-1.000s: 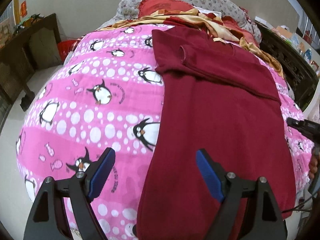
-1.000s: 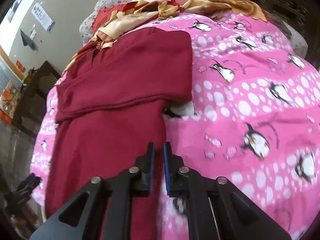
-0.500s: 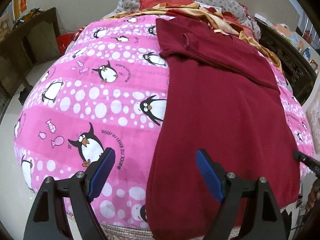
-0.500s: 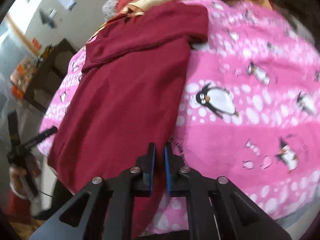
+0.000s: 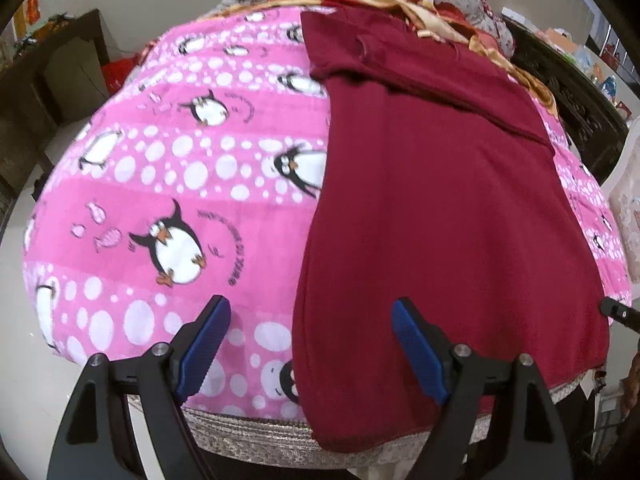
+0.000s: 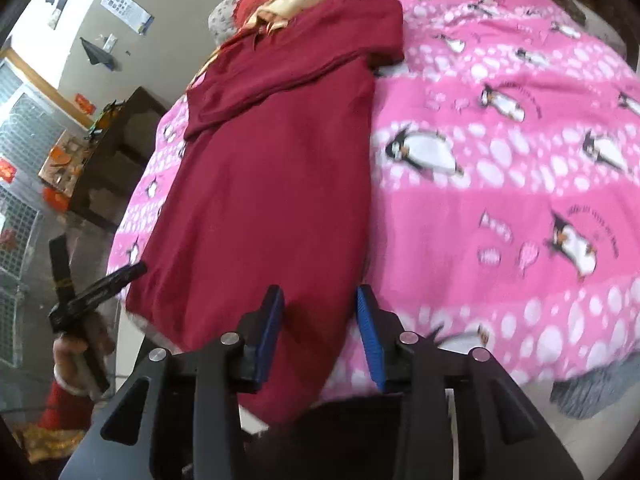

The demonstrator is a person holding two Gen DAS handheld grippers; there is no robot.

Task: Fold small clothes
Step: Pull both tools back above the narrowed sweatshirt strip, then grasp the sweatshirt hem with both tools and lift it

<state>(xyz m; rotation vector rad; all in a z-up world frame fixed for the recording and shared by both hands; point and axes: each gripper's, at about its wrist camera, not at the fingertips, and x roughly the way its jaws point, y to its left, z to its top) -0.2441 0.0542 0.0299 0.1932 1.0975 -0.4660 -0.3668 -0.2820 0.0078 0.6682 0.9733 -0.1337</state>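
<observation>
Penguin blanket (image 5: 208, 184) under maroon garment (image 5: 440, 200); left fingers (image 5: 208, 336) wide, empty; right fingers (image 6: 370, 332) opening, gripping nothing.

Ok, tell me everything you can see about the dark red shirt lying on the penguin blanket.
The shirt is plain dark red, soft knit by the look of it. It lies flat and lengthwise on the pink penguin blanket, sides folded in to a long narrow strip, with a sleeve laid across the far end. The near hem hangs slightly over the bed's edge. No claw touches it: the left claw hovers open at one bottom corner, while the right claw is opening above the other.
</observation>
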